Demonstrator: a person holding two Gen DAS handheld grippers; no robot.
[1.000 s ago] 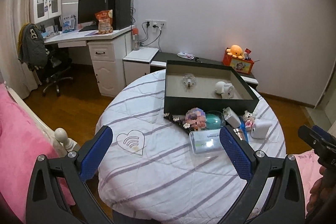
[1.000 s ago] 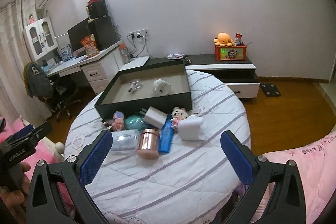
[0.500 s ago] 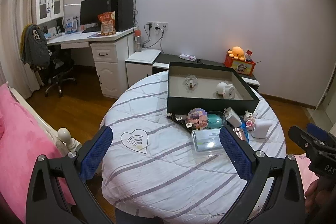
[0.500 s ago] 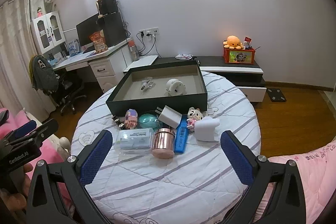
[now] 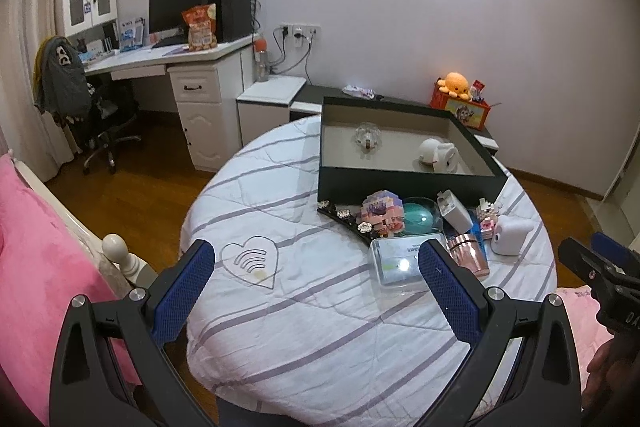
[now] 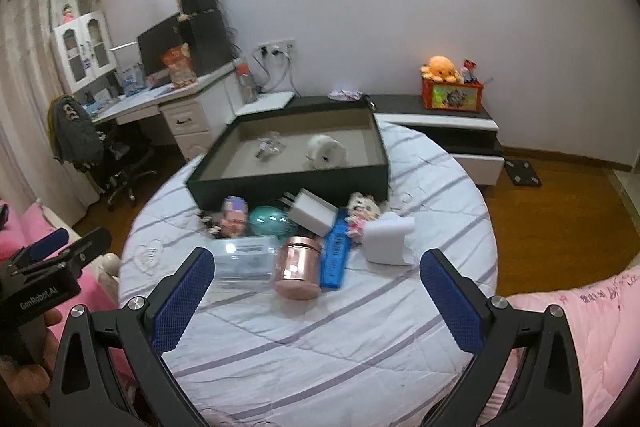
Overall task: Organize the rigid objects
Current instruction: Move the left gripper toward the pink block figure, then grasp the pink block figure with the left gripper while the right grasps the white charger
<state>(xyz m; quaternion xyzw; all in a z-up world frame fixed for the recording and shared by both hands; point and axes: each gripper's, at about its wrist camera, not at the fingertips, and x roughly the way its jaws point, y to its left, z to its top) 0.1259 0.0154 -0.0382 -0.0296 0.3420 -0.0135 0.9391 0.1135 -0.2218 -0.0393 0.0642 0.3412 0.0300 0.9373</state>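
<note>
Little is sorted so far: the dark box (image 5: 408,183) at the far side of the counter (image 5: 304,311) holds only a clear trinket (image 5: 367,137) and a white gadget (image 5: 436,155). The pile (image 6: 304,239) just in front of it remains outside. Left tool (image 5: 316,277) and right tool (image 6: 316,277) both gape wide, empty, hovering near.
</note>
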